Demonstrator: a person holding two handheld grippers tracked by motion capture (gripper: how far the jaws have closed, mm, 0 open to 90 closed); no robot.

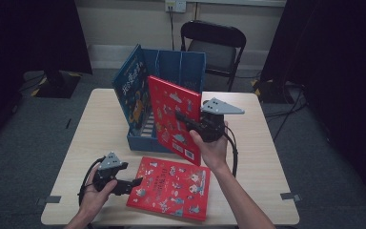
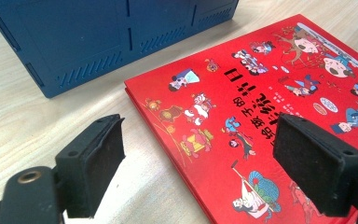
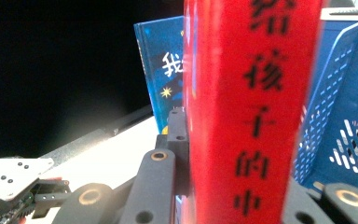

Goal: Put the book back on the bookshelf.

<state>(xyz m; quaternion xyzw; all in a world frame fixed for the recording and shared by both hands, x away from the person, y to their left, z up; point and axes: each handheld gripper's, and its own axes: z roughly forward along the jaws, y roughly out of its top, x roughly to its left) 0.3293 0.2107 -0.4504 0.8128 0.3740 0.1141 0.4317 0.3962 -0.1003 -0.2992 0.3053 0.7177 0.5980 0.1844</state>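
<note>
Grey carpet and a black folding chair frame my wooden table. On it stands a blue crate with a blue book propped inside. My right gripper is clamped on an upright red book at the crate's front. A second red book lies flat nearby; my left gripper rests at its edge, jaws apart.

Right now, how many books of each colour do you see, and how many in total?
Red books: 2, one lying flat on the table, one upright in the right claw
Blue books: 1, standing in the blue bin
Total: 3
</note>
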